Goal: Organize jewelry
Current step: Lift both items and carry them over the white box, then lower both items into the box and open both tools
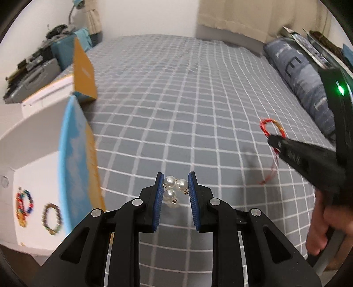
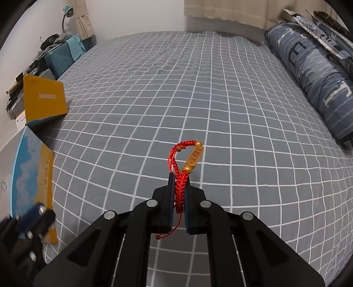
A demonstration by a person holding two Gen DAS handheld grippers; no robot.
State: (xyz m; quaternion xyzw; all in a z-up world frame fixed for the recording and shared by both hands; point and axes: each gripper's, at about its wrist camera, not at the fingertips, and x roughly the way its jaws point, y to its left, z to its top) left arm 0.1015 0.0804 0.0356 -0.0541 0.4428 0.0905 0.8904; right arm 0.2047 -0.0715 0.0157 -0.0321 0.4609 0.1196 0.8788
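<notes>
My left gripper is shut on a white pearl bracelet, held above the grey checked bedspread. My right gripper is shut on a red braided cord bracelet with a gold charm; its loop sticks out past the fingertips. In the left wrist view the right gripper shows at the right with the red bracelet. An open white box with a blue and orange lid stands at the left; a multicoloured bead bracelet and a dark bead bracelet lie in it.
An orange box flap stands at the bed's left edge. A blue pillow lies along the right side. Suitcases and clutter sit beyond the bed at the left. A curtain hangs at the back.
</notes>
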